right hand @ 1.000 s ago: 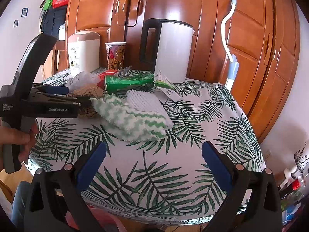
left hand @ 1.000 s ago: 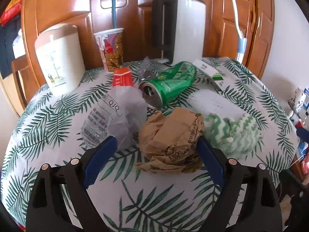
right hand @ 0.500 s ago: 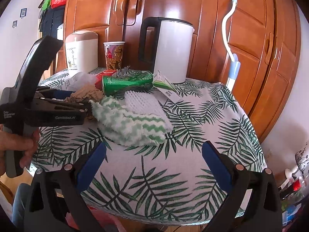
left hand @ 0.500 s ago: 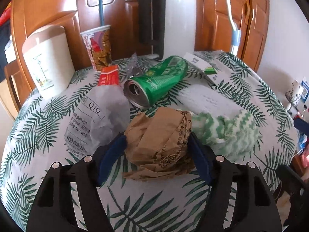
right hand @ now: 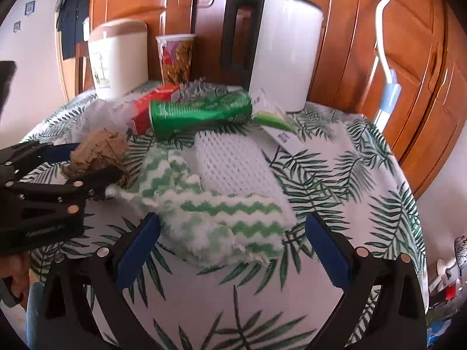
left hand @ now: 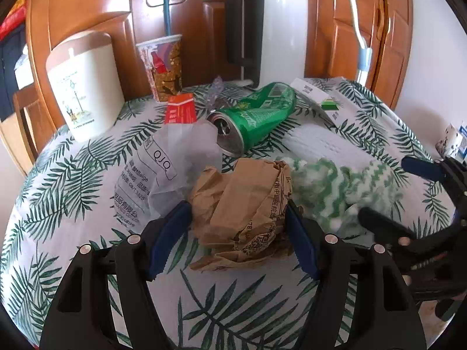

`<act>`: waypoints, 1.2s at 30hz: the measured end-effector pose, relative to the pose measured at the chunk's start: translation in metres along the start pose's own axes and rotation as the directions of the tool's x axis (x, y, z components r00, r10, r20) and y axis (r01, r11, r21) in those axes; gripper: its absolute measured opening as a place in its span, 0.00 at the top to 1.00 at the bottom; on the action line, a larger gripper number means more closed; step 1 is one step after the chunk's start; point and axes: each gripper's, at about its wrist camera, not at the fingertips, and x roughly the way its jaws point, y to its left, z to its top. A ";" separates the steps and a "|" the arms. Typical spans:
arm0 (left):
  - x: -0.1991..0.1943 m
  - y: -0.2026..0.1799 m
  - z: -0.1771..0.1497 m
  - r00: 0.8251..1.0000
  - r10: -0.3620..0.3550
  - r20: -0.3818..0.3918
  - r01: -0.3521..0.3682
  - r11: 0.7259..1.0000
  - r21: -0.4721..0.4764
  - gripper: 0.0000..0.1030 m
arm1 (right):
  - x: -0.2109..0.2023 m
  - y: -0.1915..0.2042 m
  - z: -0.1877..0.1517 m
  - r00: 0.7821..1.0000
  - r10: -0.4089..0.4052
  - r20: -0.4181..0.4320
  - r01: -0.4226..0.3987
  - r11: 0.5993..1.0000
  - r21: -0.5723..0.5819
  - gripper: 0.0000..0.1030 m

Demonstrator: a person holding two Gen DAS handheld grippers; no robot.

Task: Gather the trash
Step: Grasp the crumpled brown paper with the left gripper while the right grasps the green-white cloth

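A crumpled brown paper bag point(left hand: 245, 213) lies on the leaf-print table. My left gripper point(left hand: 238, 221) is closed on it, blue pads against both sides; it also shows in the right wrist view point(right hand: 96, 151). My right gripper point(right hand: 230, 230) is open, its fingers on either side of a green-and-white cloth point(right hand: 221, 215) at the cloth's near edge. Behind lie a green can point(left hand: 254, 116) on its side, a clear plastic bag point(left hand: 172, 169), a red carton point(left hand: 181, 112) and a white foam net point(right hand: 233, 163).
A white kettle point(left hand: 274, 32), a paper cup point(left hand: 163, 64) and a cream canister point(left hand: 84, 78) stand at the back against wooden cabinet doors. A white paper tag point(left hand: 318, 96) lies near the kettle. The round table's edge point(right hand: 408, 233) falls off at right.
My left gripper moved forward and closed its jaws around the brown paper bag. My right gripper moved forward and left, up to the green-and-white cloth.
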 end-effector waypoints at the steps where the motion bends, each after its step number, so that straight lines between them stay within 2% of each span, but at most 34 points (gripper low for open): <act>1: 0.000 0.000 0.000 1.000 -0.001 -0.001 0.001 1.000 -0.001 0.34 | 0.002 0.001 0.000 1.000 -0.002 -0.007 0.002 1.000 -0.004 0.05; 3: 0.000 0.000 0.000 1.000 -0.002 0.000 0.002 1.000 0.000 0.34 | 0.009 0.003 -0.002 0.999 0.019 -0.028 -0.019 1.000 -0.002 0.11; 4: 0.000 0.001 0.001 1.000 -0.003 -0.001 0.003 1.000 -0.001 0.34 | 0.010 0.004 -0.003 0.999 0.041 -0.034 -0.041 0.999 0.003 0.27; 5: 0.000 0.001 0.001 1.000 -0.004 -0.001 0.004 1.000 -0.001 0.34 | 0.012 0.003 -0.004 0.997 0.071 -0.034 -0.070 0.997 0.019 0.35; 6: 0.001 0.000 0.001 1.000 -0.003 -0.001 0.003 1.000 0.001 0.34 | 0.012 0.003 -0.005 0.997 0.074 -0.027 -0.074 0.997 0.023 0.37; 9: 0.001 -0.003 0.001 1.000 0.008 -0.003 -0.008 1.000 0.018 0.34 | 0.010 0.005 -0.007 0.995 0.097 -0.017 -0.097 0.995 0.016 0.54; 11: 0.001 -0.005 0.001 1.000 0.019 -0.005 -0.019 0.999 0.031 0.34 | 0.008 0.005 -0.008 0.993 0.118 -0.006 -0.118 0.993 0.021 0.80; 19: -0.001 -0.003 0.001 1.000 0.008 -0.002 -0.008 1.000 0.021 0.36 | -0.004 0.003 -0.015 0.984 0.174 0.033 -0.175 0.983 0.053 0.85; 28: -0.003 -0.003 -0.001 1.000 0.009 0.006 -0.009 1.000 0.014 0.36 | -0.025 -0.012 -0.042 0.978 0.199 0.061 -0.204 0.975 0.087 0.82; 30: -0.002 -0.004 -0.001 1.000 0.013 0.005 -0.013 1.000 0.019 0.36 | -0.030 -0.012 -0.048 0.980 0.185 0.075 -0.191 0.978 0.086 0.66; 31: -0.002 -0.005 -0.001 1.000 0.014 0.005 -0.014 1.000 0.020 0.36 | -0.033 -0.012 -0.051 0.982 0.166 0.085 -0.173 0.982 0.081 0.46; 32: -0.002 -0.004 -0.001 1.000 0.014 0.005 -0.014 1.000 0.018 0.36 | -0.035 -0.012 -0.053 0.983 0.158 0.089 -0.165 0.983 0.079 0.41; 33: -0.002 -0.004 -0.001 1.000 0.014 0.005 -0.014 1.000 0.017 0.36 | -0.037 -0.013 -0.055 0.982 0.164 0.093 -0.172 0.981 0.086 0.43; 34: -0.002 -0.004 -0.001 1.000 0.014 0.005 -0.014 1.000 0.017 0.36 | -0.038 -0.014 -0.056 0.979 0.178 0.100 -0.188 0.977 0.097 0.56; 35: -0.002 -0.004 -0.001 1.000 0.014 0.006 -0.014 1.000 0.016 0.36 | -0.039 -0.015 -0.056 0.974 0.201 0.099 -0.212 0.971 0.109 0.81; 36: -0.002 -0.004 -0.001 1.000 0.015 0.007 -0.015 1.000 0.016 0.36 | -0.039 -0.014 -0.055 0.974 0.206 0.094 -0.215 0.971 0.106 0.88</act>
